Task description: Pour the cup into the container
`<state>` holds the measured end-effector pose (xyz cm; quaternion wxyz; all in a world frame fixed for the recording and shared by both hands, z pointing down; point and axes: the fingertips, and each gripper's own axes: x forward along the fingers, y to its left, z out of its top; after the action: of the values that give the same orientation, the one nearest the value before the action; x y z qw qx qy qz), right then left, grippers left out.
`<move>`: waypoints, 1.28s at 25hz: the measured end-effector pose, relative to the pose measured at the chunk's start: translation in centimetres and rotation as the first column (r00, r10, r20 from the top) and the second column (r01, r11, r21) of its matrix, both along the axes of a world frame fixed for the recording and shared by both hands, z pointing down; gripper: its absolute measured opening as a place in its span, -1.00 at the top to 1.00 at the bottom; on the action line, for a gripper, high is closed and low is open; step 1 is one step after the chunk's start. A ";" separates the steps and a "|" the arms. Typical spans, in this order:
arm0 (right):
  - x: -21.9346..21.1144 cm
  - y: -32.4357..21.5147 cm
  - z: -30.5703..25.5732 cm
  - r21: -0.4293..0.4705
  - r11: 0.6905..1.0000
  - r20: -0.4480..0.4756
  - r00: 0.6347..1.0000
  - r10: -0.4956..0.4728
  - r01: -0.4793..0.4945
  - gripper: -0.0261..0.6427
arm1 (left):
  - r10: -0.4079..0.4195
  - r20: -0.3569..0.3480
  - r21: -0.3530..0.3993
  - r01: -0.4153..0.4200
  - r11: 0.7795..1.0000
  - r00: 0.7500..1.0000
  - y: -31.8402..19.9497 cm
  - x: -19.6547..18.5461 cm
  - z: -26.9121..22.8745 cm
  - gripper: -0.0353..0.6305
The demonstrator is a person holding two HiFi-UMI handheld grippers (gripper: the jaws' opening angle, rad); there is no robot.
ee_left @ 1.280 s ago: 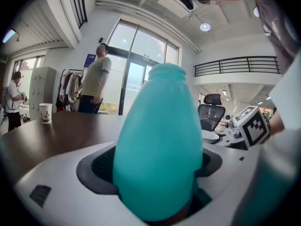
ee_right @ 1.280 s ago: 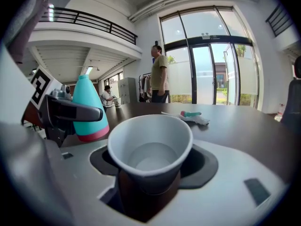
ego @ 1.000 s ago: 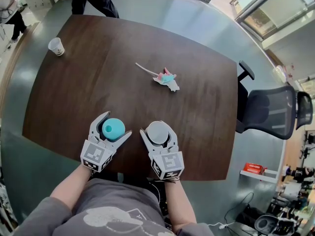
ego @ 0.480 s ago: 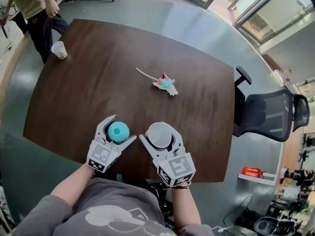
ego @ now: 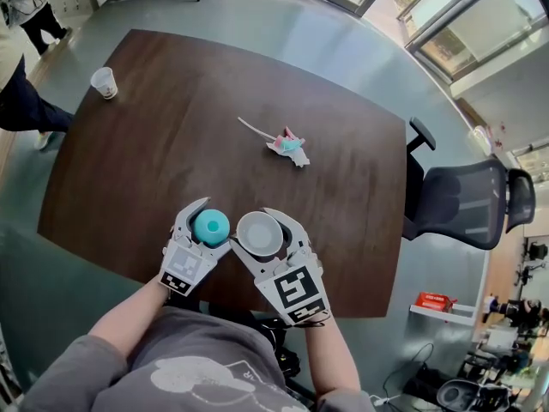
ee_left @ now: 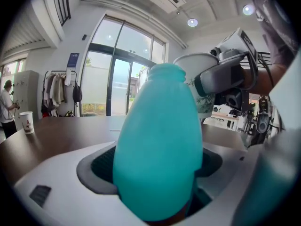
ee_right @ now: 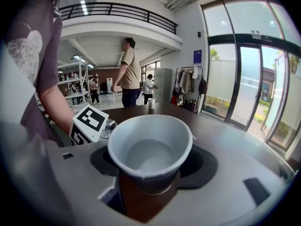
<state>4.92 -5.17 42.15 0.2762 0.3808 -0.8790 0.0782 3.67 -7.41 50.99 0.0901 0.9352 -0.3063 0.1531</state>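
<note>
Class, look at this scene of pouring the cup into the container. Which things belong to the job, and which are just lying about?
Belong to the job:
- white cup, being held
- teal bottle, the container, also held

Just lying about:
- spare paper cup at the far corner of the table
- pink-and-teal scrap mid-table
- office chair

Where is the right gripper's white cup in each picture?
Head view: white cup low centre, beside the teal bottle.
Left gripper view: the cup upper right, behind the bottle.
Right gripper view: the cup centre, between the jaws.
Shared landmark: small paper cup on the table, far corner.
</note>
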 end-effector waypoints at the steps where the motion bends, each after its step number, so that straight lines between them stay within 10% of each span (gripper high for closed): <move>1: -0.2 0.0 0.1 0.002 1.000 -0.026 1.000 -0.012 0.012 0.05 | 0.001 -0.001 -0.003 -0.001 1.000 1.000 0.0 0.0 0.0 -0.43; 32: -1.2 -0.7 2.0 -0.043 0.986 -0.417 0.894 -0.163 0.159 0.06 | 0.045 -0.003 -0.022 -0.045 0.999 0.999 0.8 0.9 0.8 -0.43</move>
<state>3.72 -5.90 44.10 0.4655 0.3136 -0.8273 -0.0250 4.57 -6.63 51.78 0.0973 0.9411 -0.2832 0.1570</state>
